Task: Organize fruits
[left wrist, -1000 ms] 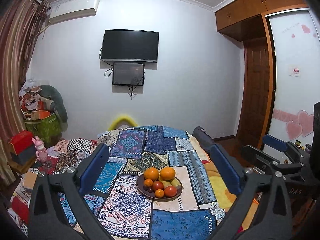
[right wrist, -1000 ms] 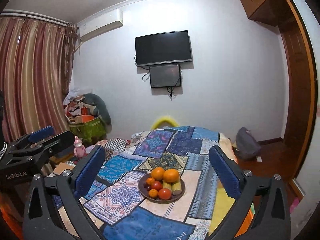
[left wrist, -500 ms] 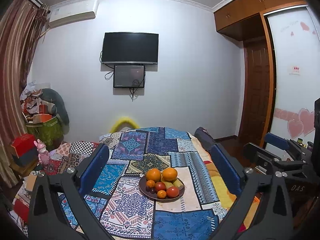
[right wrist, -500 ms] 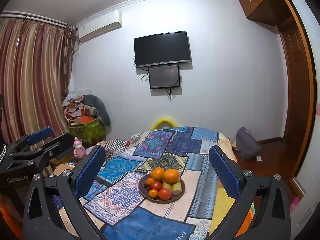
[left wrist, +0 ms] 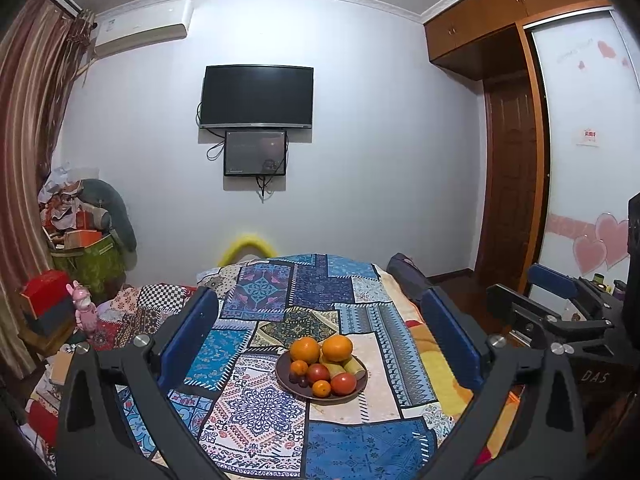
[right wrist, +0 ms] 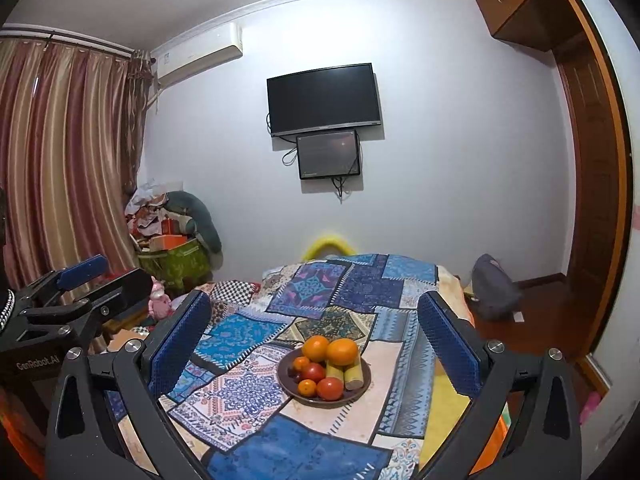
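A dark brown plate (left wrist: 282,376) (right wrist: 285,378) sits on a blue patchwork cloth (left wrist: 256,404) (right wrist: 240,392). It holds two large oranges (left wrist: 337,348) (right wrist: 342,351), small oranges (left wrist: 321,388), red fruits (left wrist: 344,383) (right wrist: 330,388) and yellow-green stalk pieces (left wrist: 354,366) (right wrist: 354,376). My left gripper (left wrist: 319,296) is open and empty, held back from the plate, which shows between its blue pads (left wrist: 188,340). My right gripper (right wrist: 314,300) is also open and empty, framing the plate the same way. Each gripper shows at the edge of the other's view.
The cloth covers a raised surface that drops off at the right onto yellow bedding (left wrist: 436,364). Boxes, a green bag (right wrist: 176,264) and a pink toy (left wrist: 84,312) crowd the left. A dark bag (right wrist: 494,288) lies on the wooden floor at the right. A TV (left wrist: 256,96) hangs on the far wall.
Both views have drifted only slightly. The plate and fruit have not moved, and both grippers stay open.
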`<state>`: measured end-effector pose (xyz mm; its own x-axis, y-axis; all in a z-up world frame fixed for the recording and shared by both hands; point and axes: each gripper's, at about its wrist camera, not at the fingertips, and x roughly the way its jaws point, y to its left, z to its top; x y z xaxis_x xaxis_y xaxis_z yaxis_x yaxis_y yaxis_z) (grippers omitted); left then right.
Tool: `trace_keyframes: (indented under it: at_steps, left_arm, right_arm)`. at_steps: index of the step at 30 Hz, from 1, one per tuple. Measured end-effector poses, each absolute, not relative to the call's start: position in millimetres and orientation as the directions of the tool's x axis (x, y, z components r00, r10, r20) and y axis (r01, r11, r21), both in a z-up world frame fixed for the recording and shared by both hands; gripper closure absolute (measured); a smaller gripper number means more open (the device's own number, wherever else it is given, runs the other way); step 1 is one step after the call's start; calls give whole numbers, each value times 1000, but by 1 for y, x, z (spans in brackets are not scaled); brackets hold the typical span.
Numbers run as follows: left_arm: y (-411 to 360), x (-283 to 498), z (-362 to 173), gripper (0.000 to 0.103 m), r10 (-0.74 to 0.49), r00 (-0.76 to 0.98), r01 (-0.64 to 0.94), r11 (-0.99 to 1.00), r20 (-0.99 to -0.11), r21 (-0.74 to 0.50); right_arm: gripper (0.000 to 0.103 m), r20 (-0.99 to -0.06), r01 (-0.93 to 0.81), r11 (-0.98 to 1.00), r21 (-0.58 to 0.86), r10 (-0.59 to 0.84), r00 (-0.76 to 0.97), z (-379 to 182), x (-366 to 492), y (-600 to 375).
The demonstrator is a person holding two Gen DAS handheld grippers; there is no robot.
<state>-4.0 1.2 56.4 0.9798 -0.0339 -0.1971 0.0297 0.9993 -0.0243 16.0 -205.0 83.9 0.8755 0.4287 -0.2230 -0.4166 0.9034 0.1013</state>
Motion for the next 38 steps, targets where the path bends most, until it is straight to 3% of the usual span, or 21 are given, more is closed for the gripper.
trace_keyframes:
  at_steps: [38]
  left_arm:
    - [2,3,54,0,-67,974,59,997,-214,-43]
  right_arm:
    - [0,-213,-398,913,91,408,888,85,14,-208]
